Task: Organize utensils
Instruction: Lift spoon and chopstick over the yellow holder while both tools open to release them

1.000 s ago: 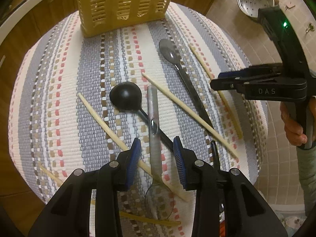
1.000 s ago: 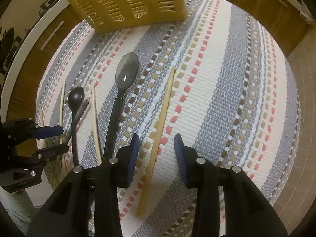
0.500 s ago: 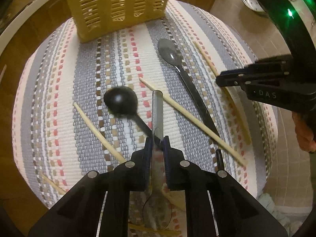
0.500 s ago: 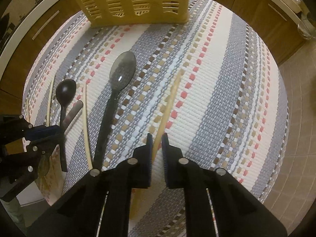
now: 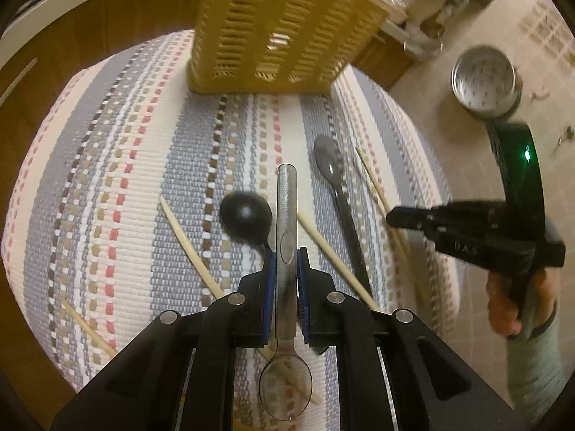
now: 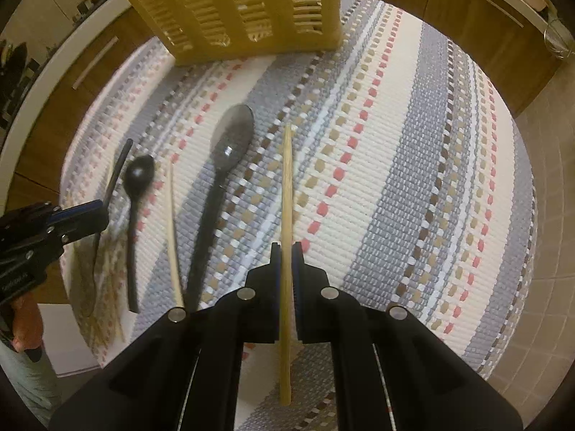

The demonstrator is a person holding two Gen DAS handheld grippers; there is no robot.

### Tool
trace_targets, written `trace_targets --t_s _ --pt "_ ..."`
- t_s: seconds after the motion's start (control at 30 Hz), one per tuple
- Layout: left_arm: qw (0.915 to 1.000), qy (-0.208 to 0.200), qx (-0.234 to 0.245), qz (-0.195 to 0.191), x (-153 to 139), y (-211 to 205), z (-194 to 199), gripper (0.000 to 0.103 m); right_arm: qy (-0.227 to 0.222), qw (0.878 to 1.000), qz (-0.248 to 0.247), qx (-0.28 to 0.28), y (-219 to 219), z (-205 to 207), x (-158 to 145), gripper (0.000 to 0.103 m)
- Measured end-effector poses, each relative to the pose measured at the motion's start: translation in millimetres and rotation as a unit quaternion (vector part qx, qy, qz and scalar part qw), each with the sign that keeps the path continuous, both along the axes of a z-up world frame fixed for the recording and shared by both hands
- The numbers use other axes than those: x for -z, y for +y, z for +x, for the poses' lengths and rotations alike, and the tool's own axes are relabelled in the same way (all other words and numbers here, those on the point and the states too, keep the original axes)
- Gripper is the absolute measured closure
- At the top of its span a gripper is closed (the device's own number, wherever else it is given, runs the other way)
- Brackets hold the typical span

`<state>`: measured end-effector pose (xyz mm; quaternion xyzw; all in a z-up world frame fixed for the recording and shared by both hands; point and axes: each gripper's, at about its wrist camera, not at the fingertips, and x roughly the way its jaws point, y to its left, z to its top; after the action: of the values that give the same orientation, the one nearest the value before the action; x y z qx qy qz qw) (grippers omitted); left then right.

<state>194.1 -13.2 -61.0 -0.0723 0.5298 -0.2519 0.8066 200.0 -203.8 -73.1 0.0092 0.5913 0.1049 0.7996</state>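
the yellow slotted basket at the far edge of the striped mat is cut off at the top in both views, and its contents cannot be made out. the left hand-held gripper is clamped on the clear spoon, whose bowl lies partly hidden beneath it, and the right hand-held gripper is clamped on a wooden chopstick. a second ago both stood wide around these utensils; the black spoon, grey spoon and other chopsticks remain on the mat.
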Motion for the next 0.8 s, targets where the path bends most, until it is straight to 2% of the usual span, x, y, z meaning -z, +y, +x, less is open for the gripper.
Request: trace_targets --t_s 0.17,0.47,0.63,0.8 --pt "0.9991 -0.017 -0.025 -0.031 -9.9 13.3 -2.0 0.093 -0.027 0.999 0.037 0.001 -10.0 -7.0 -14.6 0.098" --pt "0.9972 -0.054 -0.036 -0.036 -19.6 13.1 -4.3 0.093 -0.08 0.993 0.09 -0.007 -28.6 -23.0 -44.8 0.098" --pt "0.9932 -0.095 -0.04 -0.055 -45.9 14.2 -7.2 0.093 -0.134 0.986 0.101 -0.019 -18.2 -31.3 -66.9 0.098" --pt "0.9828 -0.164 -0.051 -0.068 -86.1 13.4 -7.7 0.093 -0.202 0.974 0.097 -0.028 -14.3 -33.7 -99.1 0.098"
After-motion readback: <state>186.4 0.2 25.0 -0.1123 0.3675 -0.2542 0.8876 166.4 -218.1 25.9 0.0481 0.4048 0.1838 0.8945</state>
